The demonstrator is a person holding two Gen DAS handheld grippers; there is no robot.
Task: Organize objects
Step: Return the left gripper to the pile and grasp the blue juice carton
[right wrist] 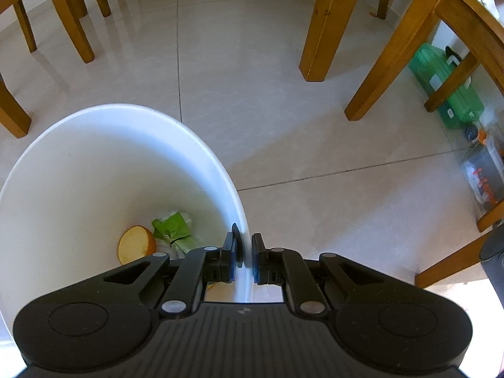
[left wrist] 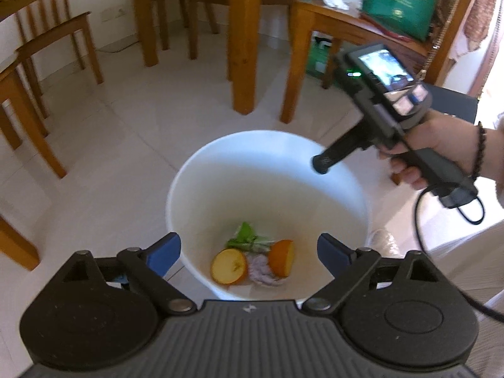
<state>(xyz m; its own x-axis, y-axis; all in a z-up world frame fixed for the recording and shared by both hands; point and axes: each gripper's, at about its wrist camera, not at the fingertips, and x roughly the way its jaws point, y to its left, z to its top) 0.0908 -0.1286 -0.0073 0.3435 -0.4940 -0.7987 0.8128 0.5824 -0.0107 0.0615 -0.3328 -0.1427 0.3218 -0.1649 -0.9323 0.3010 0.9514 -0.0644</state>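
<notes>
A white bucket (left wrist: 267,145) stands on the tiled floor. At its bottom lie two orange halves (left wrist: 229,266) (left wrist: 283,258), a green leafy scrap (left wrist: 244,236) and a pale purple lump (left wrist: 261,271). My left gripper (left wrist: 249,242) hangs open above the bucket's near side with nothing between its blue pads. In the right wrist view my right gripper (right wrist: 246,236) is shut on the bucket's rim (right wrist: 242,208), one finger inside and one outside. One orange half (right wrist: 135,245) and the green scrap (right wrist: 173,226) show there too. A person's hand (left wrist: 441,138) holds the right gripper's handle.
Wooden table and chair legs (left wrist: 242,47) ring the bucket on the far side and left. A green box (left wrist: 400,0) leans on a chair seat. A green case (right wrist: 447,88) lies under a chair at right. A black cable (left wrist: 422,230) hangs from the right handle.
</notes>
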